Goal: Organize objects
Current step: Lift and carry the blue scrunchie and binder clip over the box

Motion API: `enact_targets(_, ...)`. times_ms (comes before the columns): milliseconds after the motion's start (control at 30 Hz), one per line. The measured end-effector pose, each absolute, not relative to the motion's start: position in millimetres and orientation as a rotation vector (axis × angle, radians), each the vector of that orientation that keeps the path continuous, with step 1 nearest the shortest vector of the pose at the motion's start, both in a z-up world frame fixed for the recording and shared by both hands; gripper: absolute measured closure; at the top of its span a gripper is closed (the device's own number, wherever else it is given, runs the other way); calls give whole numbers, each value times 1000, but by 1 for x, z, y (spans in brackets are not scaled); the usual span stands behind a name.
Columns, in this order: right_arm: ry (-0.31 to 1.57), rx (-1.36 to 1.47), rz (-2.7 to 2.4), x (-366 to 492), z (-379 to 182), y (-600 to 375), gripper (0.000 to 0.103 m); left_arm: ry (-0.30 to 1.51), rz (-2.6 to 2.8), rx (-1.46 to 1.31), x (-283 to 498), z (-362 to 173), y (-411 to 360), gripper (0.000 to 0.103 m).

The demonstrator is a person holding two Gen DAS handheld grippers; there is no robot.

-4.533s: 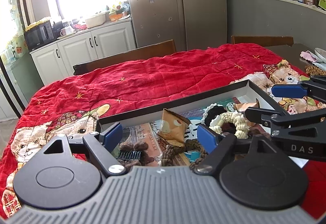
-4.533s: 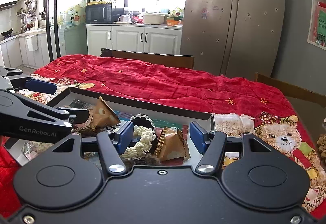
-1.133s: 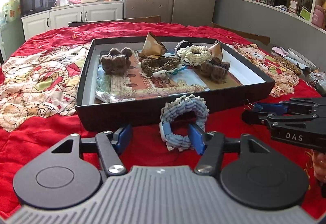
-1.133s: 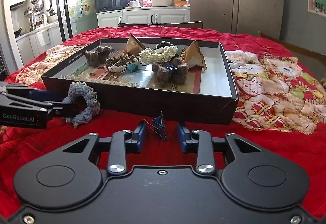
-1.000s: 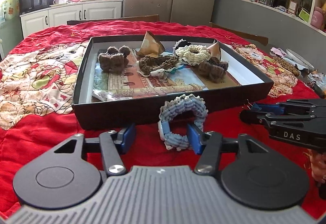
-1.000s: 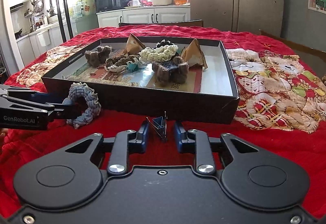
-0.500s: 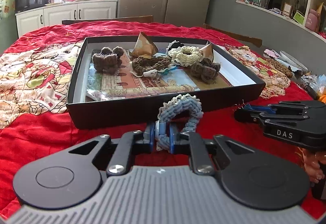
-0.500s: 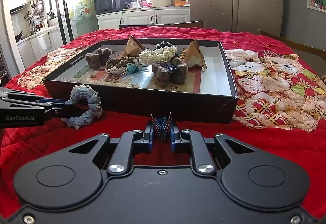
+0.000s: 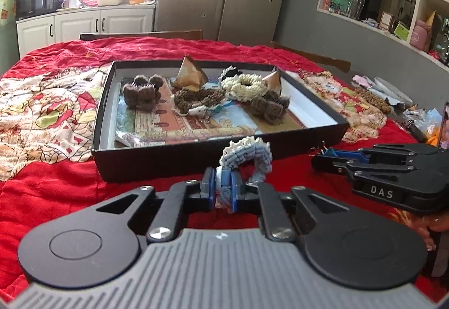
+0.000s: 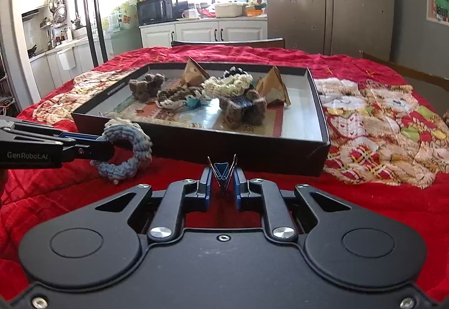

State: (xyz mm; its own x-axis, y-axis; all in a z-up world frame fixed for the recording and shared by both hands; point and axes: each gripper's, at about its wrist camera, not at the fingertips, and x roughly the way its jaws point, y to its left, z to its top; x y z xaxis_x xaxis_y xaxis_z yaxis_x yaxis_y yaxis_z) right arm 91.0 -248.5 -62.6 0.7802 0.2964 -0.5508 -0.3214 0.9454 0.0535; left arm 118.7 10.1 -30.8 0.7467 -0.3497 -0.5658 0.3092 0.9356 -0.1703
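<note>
the surface (image 9: pixel 50 177), under a red quilt, carried a black tray (image 9: pixel 196 153) full of knitted scrunchies and paper cones. just before the tray's near wall, both tongs had their catch.

the left tongs (image 9: pixel 223 189) were pinched on a blue scrunchie (image 9: pixel 247 156), gripping its near rim so the ring stood on edge, its hole facing roughly across the view and its upper arc at about the height of the tray's rim. in the right view the scrunchie (image 10: pixel 123 151) hung from the tips of the left tongs (image 10: pixel 105 149), above the quilt or barely off it.

the right tongs (image 10: pixel 223 185) were pressed on a small blue binder clip (image 10: pixel 222 170), its wire handles splayed up and forward like a v, its spine running along the fingers.

the step looked like lifting both out to sort them. a good lift would rise straight, clear the tray wall, and keep the squeeze steady: the scrunchie was soft and could slip, the clip small and apt to twist.
</note>
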Motion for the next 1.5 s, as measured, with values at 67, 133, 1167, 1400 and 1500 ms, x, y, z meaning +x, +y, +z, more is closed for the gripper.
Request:
enact_targets(67, 576, -43, 343, 88, -58, -247, 88, 621, -363, -72, 117, -26, 11, 89)
enact_targets(133, 567, -34, 357, 87, -52, -246, 88, 611, -363, -79, 115, -21, 12, 89)
enact_targets(1167, 446, -112, 372, 150, 16, -197, 88, 521, -208, -101, 170, 30, 44, 89)
enact_targets(1400, 491, -111, 361, 176, 0, -187, 88, 559, -177, -105, 191, 18, 46, 89)
enact_targets(1500, 510, -111, 355, 185, -11, -183, 88, 587, -174, -94, 199, 11, 44, 89)
